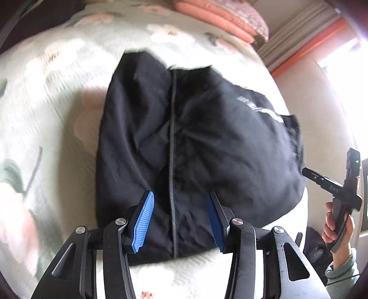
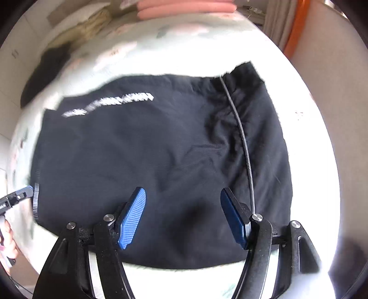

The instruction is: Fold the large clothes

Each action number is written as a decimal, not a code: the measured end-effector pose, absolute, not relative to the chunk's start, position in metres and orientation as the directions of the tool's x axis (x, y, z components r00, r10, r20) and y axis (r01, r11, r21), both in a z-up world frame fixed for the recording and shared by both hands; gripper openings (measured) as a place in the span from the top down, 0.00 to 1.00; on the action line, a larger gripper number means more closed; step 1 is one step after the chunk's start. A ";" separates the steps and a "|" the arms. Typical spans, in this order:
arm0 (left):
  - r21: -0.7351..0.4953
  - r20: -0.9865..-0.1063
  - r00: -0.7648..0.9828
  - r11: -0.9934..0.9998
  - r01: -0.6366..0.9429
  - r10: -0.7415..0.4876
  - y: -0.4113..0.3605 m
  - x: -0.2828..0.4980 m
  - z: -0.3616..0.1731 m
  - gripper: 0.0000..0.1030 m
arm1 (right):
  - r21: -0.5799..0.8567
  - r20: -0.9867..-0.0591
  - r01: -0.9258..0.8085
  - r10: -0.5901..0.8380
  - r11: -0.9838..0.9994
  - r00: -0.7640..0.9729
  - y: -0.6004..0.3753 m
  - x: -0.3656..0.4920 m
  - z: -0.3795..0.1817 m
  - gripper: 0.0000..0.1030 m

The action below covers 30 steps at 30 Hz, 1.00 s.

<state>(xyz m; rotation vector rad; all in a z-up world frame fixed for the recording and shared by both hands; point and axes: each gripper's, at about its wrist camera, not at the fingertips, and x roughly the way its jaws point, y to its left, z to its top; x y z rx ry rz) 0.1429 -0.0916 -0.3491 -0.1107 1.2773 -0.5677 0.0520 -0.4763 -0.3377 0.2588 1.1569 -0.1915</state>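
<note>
A black jacket [image 1: 195, 142] lies folded in a rough rectangle on the bed, with a grey zipper line [image 1: 173, 138] down it and white lettering [image 1: 260, 108] near one edge. My left gripper [image 1: 180, 194] hovers over its near edge, open, with nothing between the blue pads [image 1: 143, 218]. In the right wrist view the same jacket [image 2: 149, 161] fills the middle. My right gripper [image 2: 182, 191] hangs open above it, holding nothing. A hand holds the right gripper [image 1: 333, 184] beyond the jacket's right side. The left gripper's tip [image 2: 20, 195] shows by the ribbed hem [image 2: 36, 197].
The bed carries a pale floral quilt [image 1: 57, 103]. Pink folded bedding [image 1: 220, 18] lies at its far end. A curtain with an orange band [image 1: 308, 48] hangs to the right. Another dark garment [image 2: 43, 76] lies at the bed's far left edge in the right wrist view.
</note>
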 end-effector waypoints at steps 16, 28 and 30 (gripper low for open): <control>-0.100 -0.812 0.488 0.899 0.426 -0.321 -0.112 0.070 -0.098 0.50 | 0.026 -0.845 0.346 -0.165 0.938 0.509 -0.372 -0.035 -0.114 0.28; -0.057 -0.813 0.507 0.905 0.422 -0.287 -0.128 0.032 -0.037 0.46 | -0.053 -0.845 0.382 -0.246 0.923 0.475 -0.339 -0.052 -0.043 0.26; -0.063 -0.824 0.489 0.904 0.423 -0.286 -0.129 0.031 -0.039 0.46 | -0.049 -0.854 0.390 -0.241 0.920 0.461 -0.337 -0.050 -0.042 0.26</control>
